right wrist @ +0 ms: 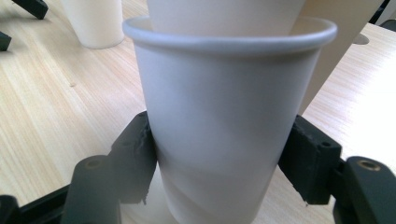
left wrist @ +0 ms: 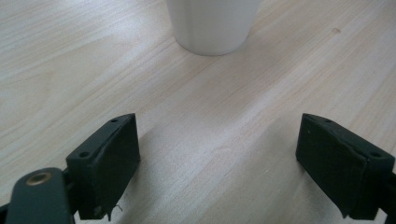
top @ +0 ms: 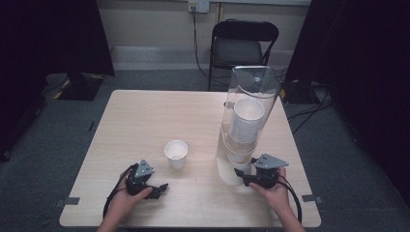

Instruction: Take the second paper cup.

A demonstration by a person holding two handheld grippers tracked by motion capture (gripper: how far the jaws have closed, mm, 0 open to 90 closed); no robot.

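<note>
The high view shows your two hands at the near edge of the wooden worktop (top: 145, 116). Your left tool (top: 162, 187) lies low on the wood and points toward a single white paper cup (top: 176, 153), which stands upright and apart from it. Your right tool (top: 240, 173) is at the foot of the clear dispenser tube (top: 251, 96), which holds a stack of cups (top: 246, 121), and it reaches the lowest cup (top: 240, 159) that hangs out of the bottom of the tube. In the left gripper view, the jaws of the left tool (left wrist: 217, 154) stand wide apart with only bare wood between them, and the single cup (left wrist: 212, 25) is ahead, not touched. In the right gripper view, the right tool (right wrist: 219, 163) has the lowest cup (right wrist: 219, 121) between its jaws, both pads lie against the cup wall, and the wall looks a little creased there. Another cup sits nested inside it from above. The single cup (right wrist: 95, 23) stands farther off, at the upper left.
</note>
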